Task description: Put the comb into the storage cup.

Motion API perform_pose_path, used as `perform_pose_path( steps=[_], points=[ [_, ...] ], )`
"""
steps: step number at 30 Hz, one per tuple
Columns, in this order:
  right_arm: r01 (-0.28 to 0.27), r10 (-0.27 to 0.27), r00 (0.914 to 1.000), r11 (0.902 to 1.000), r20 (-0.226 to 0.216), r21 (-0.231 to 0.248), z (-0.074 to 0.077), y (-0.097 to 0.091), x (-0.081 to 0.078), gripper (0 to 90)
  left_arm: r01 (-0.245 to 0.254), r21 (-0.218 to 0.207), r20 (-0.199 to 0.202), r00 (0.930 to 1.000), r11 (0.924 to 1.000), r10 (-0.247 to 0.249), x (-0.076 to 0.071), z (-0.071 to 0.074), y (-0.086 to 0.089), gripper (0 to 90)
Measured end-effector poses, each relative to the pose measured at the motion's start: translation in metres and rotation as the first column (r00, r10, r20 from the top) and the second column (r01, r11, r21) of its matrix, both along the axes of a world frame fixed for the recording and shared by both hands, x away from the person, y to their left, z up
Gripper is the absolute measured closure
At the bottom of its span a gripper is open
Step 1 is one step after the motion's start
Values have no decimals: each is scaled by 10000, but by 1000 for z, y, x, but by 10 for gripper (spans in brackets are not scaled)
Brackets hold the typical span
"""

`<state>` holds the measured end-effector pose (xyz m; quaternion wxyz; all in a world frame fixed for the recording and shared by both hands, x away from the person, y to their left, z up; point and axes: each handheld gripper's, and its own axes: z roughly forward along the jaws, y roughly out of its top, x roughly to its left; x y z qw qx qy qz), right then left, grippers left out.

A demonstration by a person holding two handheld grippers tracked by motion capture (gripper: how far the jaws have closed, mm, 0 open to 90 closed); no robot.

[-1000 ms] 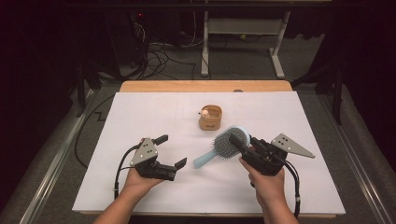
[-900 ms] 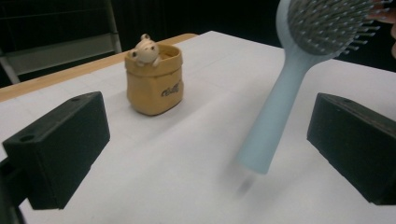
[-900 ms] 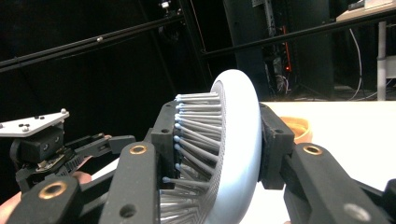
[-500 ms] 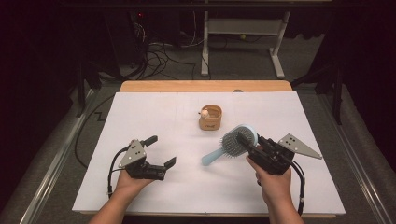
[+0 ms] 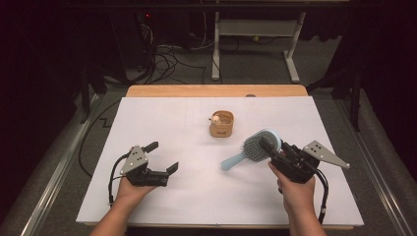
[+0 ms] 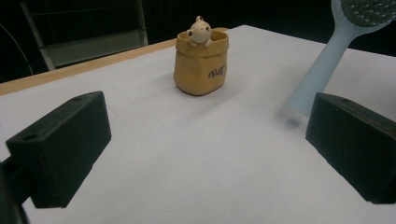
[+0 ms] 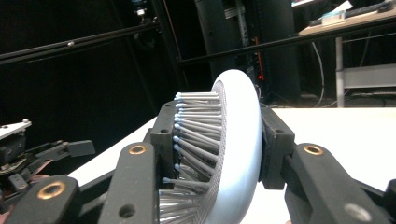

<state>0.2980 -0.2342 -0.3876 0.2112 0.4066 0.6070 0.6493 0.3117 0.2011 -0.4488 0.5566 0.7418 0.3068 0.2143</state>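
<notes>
1. High view: a small tan pouch (image 5: 222, 124) with a little cream figure (image 5: 215, 118) peeking over its rim stands upright on the white worktop (image 5: 196, 196), toward the far middle; everything else is placed from it.
2. Right claw (image 5: 268, 145), near and to the right of the pouch, is clamped on the round head of a pale blue hairbrush (image 5: 255, 146). The brush handle slants down toward the worktop, its tip nearer the person than the pouch is.
3. Right gripper view: the two jaws press on the brush head (image 7: 229, 154) from both sides, one on the bristle face, the other on the smooth back.
4. Left claw (image 5: 162, 158) lies well to the left of the pouch and nearer the person, jaws spread wide with nothing between them.
5. Left gripper view: the pouch (image 6: 201, 63) sits ahead between the parted jaws, apart from both, and the brush handle (image 6: 322, 70) comes down to its right.
</notes>
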Motion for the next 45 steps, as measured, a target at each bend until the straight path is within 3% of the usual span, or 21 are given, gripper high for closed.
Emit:
perform_pose_path(
  steps=[23,45],
  points=[
    [1098,-1086,9931,9937,453,-244,5,-40,-4,596,88,29,-148,9999,10000,-88,0,-2,0,0],
    [1191,-1158,9891,9924,912,-322,10,-35,-7,598,131,187,-252,9996,9997,-127,2,-4,-1,0]
  ],
)
